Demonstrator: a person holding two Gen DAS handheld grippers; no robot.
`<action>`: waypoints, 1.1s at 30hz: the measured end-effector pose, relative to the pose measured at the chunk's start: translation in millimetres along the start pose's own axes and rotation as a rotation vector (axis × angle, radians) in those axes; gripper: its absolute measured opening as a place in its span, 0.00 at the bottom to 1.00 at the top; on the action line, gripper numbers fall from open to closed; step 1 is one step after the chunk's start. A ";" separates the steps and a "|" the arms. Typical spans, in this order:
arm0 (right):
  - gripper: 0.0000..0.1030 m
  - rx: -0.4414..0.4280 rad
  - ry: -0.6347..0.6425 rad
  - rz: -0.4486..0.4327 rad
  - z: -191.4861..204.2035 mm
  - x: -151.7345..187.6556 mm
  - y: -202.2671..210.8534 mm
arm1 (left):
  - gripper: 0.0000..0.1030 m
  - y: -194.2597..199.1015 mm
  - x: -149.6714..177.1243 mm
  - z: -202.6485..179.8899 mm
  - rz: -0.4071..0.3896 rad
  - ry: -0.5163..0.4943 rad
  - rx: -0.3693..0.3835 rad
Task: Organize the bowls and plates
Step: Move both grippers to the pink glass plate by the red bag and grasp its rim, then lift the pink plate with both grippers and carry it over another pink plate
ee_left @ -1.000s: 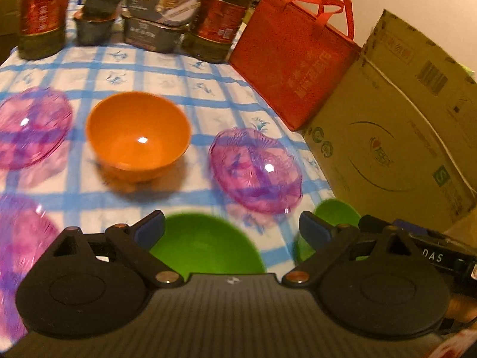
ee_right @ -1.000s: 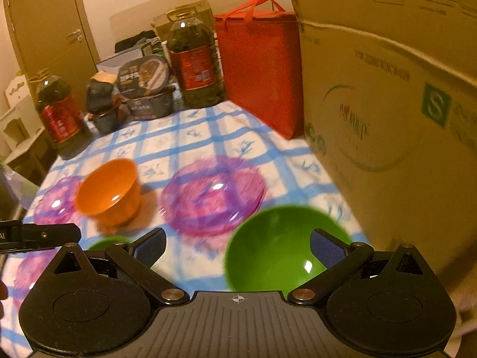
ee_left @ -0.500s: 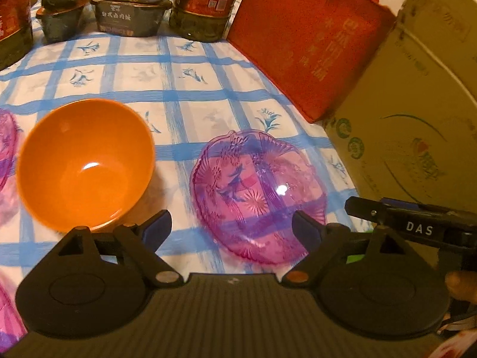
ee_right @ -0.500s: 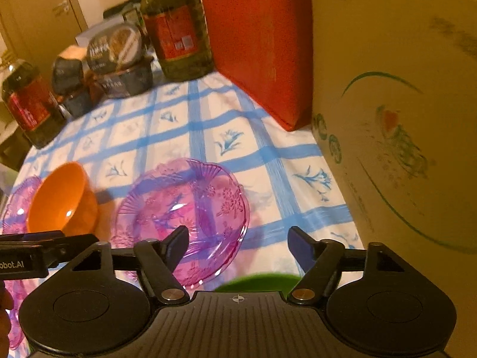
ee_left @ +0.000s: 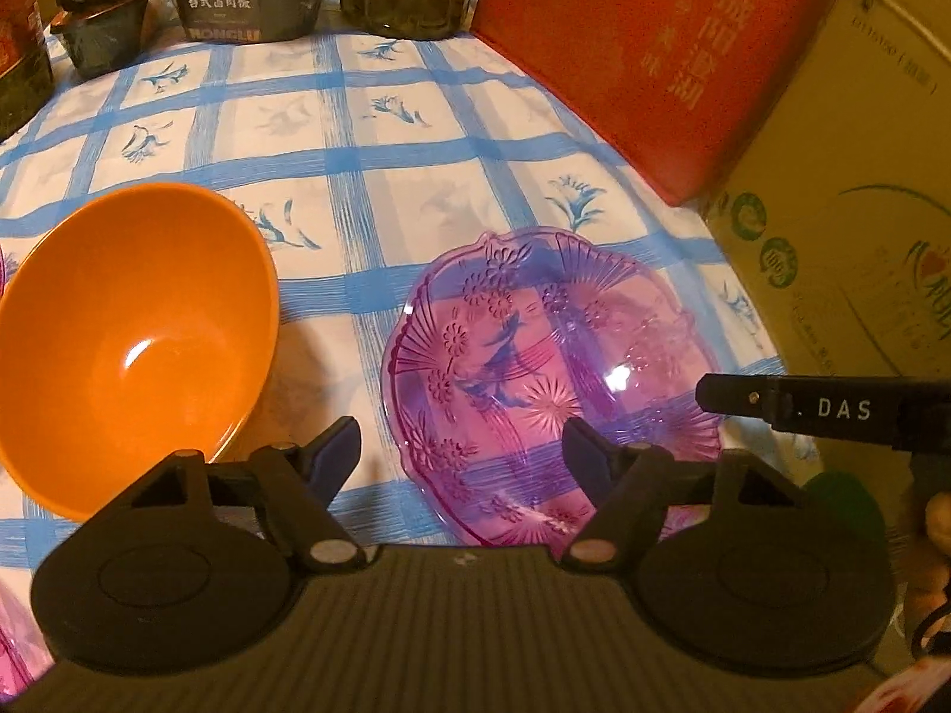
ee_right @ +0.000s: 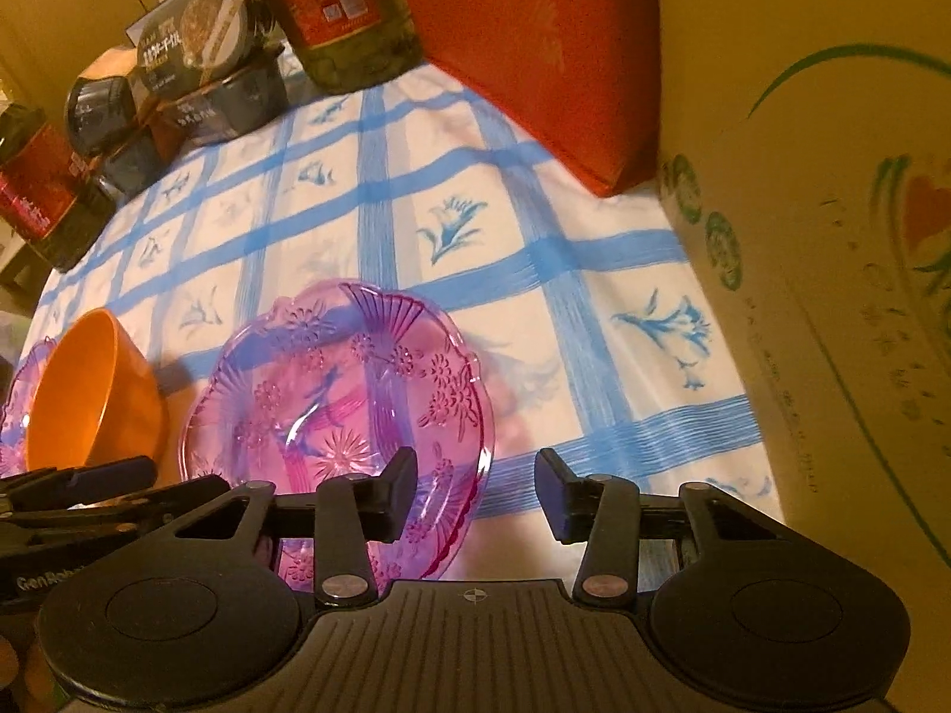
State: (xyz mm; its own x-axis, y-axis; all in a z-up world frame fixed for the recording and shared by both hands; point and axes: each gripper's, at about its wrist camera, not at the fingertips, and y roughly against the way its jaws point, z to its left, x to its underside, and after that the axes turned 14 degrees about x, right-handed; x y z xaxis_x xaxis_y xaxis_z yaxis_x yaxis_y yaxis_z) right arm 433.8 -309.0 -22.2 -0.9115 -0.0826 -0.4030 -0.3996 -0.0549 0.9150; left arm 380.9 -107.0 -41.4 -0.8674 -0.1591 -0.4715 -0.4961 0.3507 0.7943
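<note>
Two handheld grippers hover over a table covered with a blue-checked cloth. The left gripper has its jaws spread and closing; the near left rim of a clear purple plate lies between them, but the pads do not press it. The plate's nearest edge is hidden behind the gripper body. Just left of the plate sits an orange bowl, apart from it, its lower rim cut off by the gripper.

The right gripper is also closing, jaws apart, with the plate's right rim between them and nothing pinched. In the left view only its dark finger reaches in from the right edge. A green shape beside it is mostly hidden and cannot be identified.

Another purple plate peeks out behind the bowl, mostly cut off. At the far edge stand oil bottles and dark food tubs, tops out of frame. A red bag and cardboard box wall off the right side.
</note>
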 end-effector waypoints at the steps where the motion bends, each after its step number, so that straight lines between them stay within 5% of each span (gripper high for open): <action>1: 0.43 0.001 0.006 0.005 0.8 -0.4 -2.4 | 0.65 -2.1 0.1 -0.1 0.004 -0.003 -0.006; 15: 0.12 0.011 0.001 0.040 4.3 -4.6 -19.7 | 0.32 -12.5 -0.9 3.0 0.022 -0.010 -0.052; 33: 0.10 0.031 -0.019 -0.071 -1.8 1.9 43.3 | 0.13 40.5 -5.8 -9.5 -0.053 -0.020 0.007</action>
State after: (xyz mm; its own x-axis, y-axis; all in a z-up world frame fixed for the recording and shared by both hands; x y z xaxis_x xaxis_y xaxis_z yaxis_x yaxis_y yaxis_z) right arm 415.0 -313.4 16.6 -0.8826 -0.0603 -0.4663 -0.4654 -0.0292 0.8846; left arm 365.5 -100.6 -2.8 -0.8386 -0.1589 -0.5210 -0.5414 0.3486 0.7651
